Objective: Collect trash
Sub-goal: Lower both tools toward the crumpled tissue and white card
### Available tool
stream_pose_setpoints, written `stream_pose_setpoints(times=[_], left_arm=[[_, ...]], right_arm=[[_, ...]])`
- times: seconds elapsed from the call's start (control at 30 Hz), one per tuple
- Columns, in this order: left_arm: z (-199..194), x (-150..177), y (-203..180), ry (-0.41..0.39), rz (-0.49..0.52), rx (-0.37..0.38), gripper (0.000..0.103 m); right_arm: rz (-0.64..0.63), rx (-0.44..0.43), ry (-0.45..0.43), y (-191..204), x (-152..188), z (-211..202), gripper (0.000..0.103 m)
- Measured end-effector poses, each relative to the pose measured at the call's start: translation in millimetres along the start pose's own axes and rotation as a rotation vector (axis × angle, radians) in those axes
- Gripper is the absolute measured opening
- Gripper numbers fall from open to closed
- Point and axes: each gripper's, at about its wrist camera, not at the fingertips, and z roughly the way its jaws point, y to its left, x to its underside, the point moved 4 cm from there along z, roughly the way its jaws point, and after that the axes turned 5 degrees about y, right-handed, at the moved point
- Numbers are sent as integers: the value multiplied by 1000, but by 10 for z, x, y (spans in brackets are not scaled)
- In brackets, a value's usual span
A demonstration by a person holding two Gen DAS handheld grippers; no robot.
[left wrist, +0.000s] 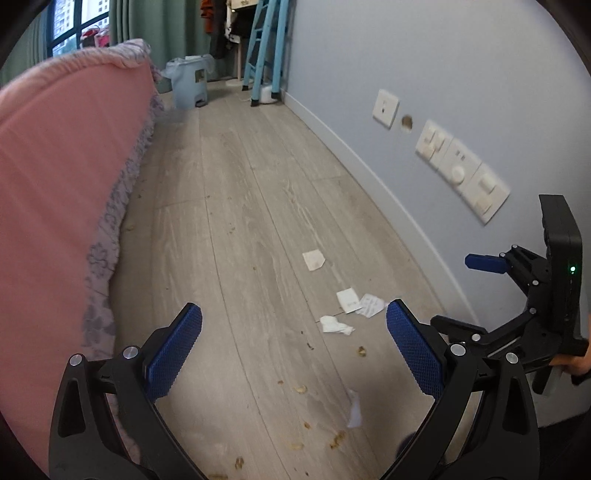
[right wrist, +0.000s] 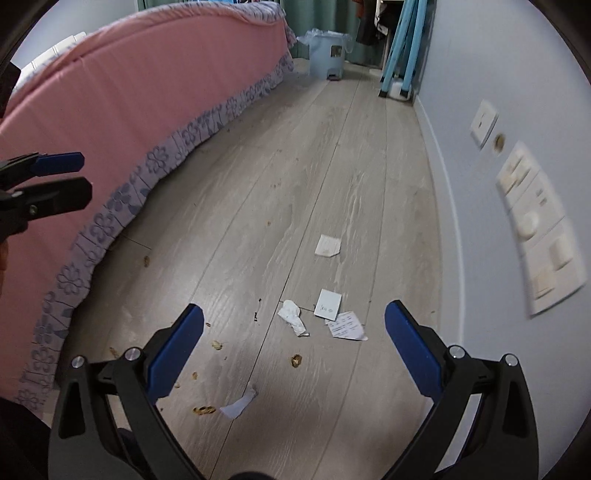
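While both grippers hang above the wooden floor (right wrist: 332,155), the left gripper (left wrist: 293,347) and the right gripper (right wrist: 294,345) each have their jaws spread wide with nothing between them. The trash lies ahead of the jaws: a crumpled tissue (right wrist: 293,317), a white card (right wrist: 328,304) just beside it, and a printed slip (right wrist: 347,325) touching the card's near corner; a further paper scrap (right wrist: 327,246) sits well beyond them. Nearer the jaws lie a torn paper strip (right wrist: 238,404) and small brown crumbs (right wrist: 296,360), too small to identify. The wall switches (right wrist: 535,221) to the right of the jaws are blurred in both views. Far ahead stands a pale blue bin (left wrist: 188,79) by the end of the pink bed (left wrist: 62,166). Only the left wrist view shows a window (left wrist: 74,26) and the right gripper from the side, with fingertips (left wrist: 576,363) on it, cut off at the edge; only the right wrist view shows the floral bed skirt (right wrist: 122,199) clearly.
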Motion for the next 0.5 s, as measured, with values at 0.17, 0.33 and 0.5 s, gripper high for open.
stream_pose_setpoints(times=[0.17,0.33,0.5], left_arm=[[688,207,91,-9,26,9,97],[1250,360,144,-7,80,37,97],[1809,559,151,7,156,79,97]], right_arm=[[-19,-1,7,-93,146,610,96],[-75,-8,9,-97,280,1204,96],[-109,-20,-3,-86,394,1722,96]])
